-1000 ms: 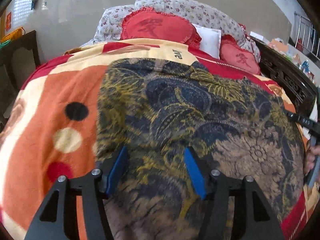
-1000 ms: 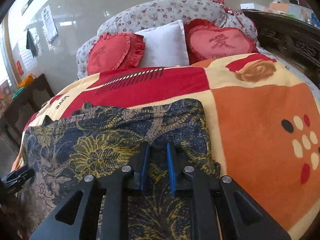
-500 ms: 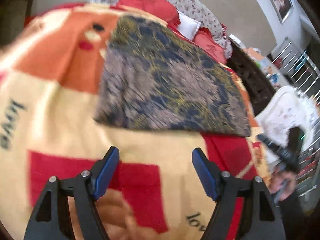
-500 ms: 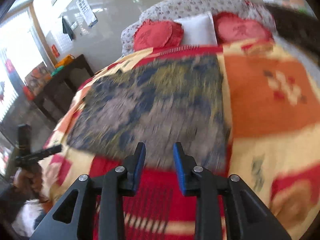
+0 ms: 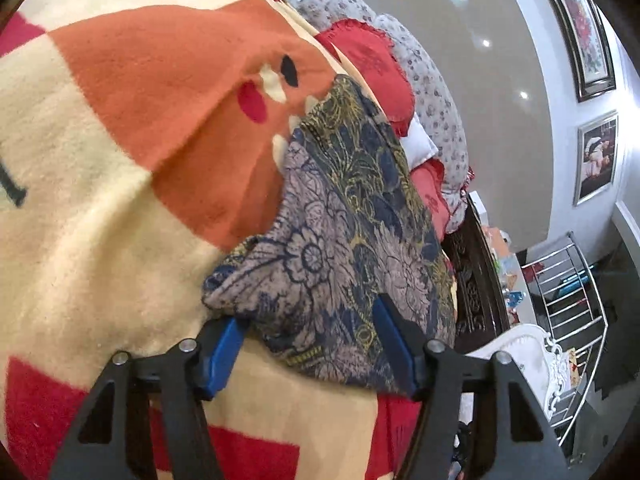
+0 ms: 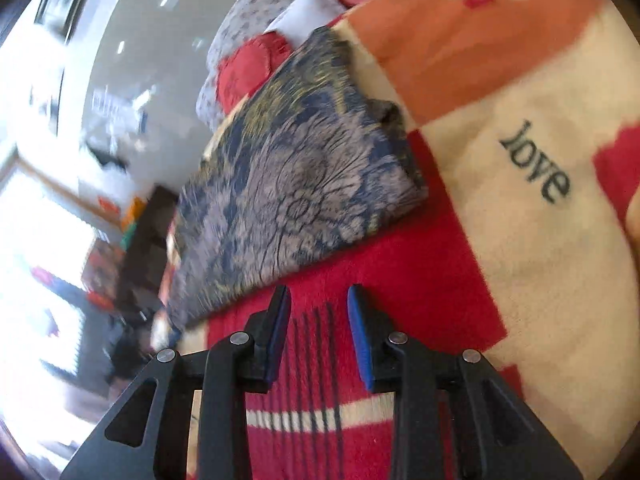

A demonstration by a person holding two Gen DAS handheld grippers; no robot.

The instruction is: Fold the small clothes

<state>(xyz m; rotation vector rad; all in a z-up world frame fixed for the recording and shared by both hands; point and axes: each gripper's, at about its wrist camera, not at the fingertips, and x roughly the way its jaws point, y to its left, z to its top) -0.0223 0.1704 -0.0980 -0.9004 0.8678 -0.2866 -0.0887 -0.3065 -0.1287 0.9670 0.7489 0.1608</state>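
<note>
A folded garment with a dark blue, gold and grey flower print (image 5: 352,240) lies on the bed blanket. My left gripper (image 5: 308,344) is open, its blue pads on either side of the garment's near corner, tilted. In the right wrist view the same garment (image 6: 288,192) lies flat ahead and to the left. My right gripper (image 6: 318,320) is open and empty over the red part of the blanket, just short of the garment's near edge.
The blanket (image 5: 120,160) is cream, orange and red, with the word "love" (image 6: 536,164). Red heart pillows (image 5: 372,64) and a flowered bolster sit at the bed head. A dark carved bed frame (image 5: 476,280) and a metal rack (image 5: 576,292) stand at the right.
Both grippers pulled back from the garment and tilted. The left one came in again around the near corner. The right one opened wider and now sits off the garment.
</note>
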